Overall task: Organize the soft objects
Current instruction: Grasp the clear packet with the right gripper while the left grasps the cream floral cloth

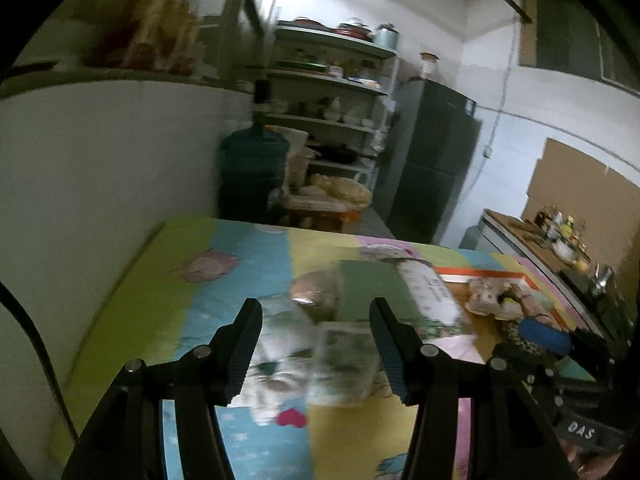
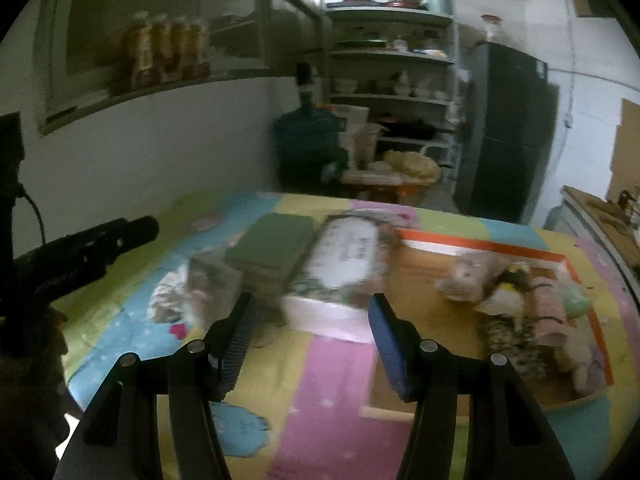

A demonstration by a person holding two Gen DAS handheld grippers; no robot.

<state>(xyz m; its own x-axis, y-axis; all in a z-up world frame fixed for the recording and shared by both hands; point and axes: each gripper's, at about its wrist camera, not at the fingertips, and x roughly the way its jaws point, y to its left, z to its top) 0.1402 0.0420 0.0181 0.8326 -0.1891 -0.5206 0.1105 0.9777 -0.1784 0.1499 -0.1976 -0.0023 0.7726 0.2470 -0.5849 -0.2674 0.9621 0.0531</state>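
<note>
Nearest, left gripper (image 1: 316, 354) hovering with jaws parted and nothing pressed between the pads, over a white crumpled soft item (image 1: 276, 364) and a clear plastic bag (image 1: 346, 368) on the patchwork table cover (image 1: 128, 300). Right gripper (image 2: 310, 346) likewise apart and empty, above bare cloth — just short of a white box (image 2: 332, 312). Beyond, a green box (image 2: 276, 246) and a printed pack (image 2: 348, 254) side by side. Further right, plush toys (image 2: 520, 300) heaped in an orange-edged cardboard tray (image 2: 480, 246), probably the sorting spot. Behind, a water jug (image 2: 308, 144), shelves (image 2: 392, 52), a fridge (image 2: 512, 128).

Risks, judged only: closing on the slippery bag alongside the soft item and dragging both; snagging the cloth — frames heavily blurred, so aim is uncertain.
</note>
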